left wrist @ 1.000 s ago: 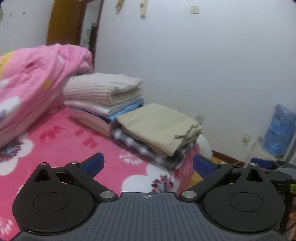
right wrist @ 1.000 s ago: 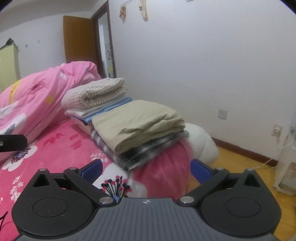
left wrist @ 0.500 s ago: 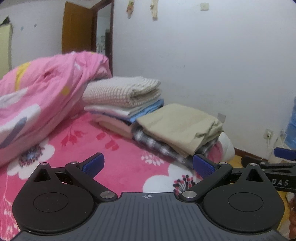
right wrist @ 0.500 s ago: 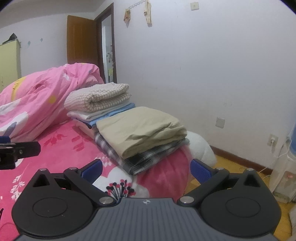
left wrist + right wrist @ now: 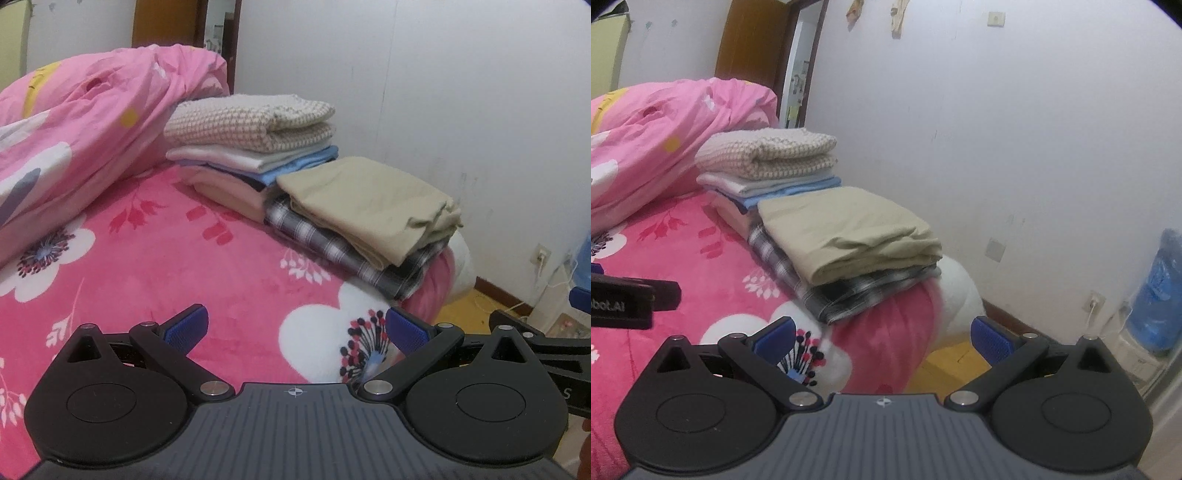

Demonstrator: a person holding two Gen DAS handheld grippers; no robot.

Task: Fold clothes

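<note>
Both hand-held grippers, left [image 5: 295, 328] and right [image 5: 882, 334], gape empty. Folded clothes [image 5: 846, 229] stacked at bed [image 5: 184, 280] edge: soft, light, floppy; probably pinch a hem.

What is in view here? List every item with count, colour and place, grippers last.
Folded beige garment: one, tan, on top of the near stack at the bed edge.
Plaid garment: one, grey and white check, under the beige one.
Knit garment: one, cream waffle knit, top of the far stack.
Light blue garment: one, pale blue, lower in the far stack.
Blanket: one, pink with white flowers, covering the bed.
Quilt: one, pink, heaped on the left.
Water bottle: one, blue, by the wall on the right.
Left gripper: one, black with blue pads, open, above the blanket.
Right gripper: one, same colours, open, at the bed edge.
</note>
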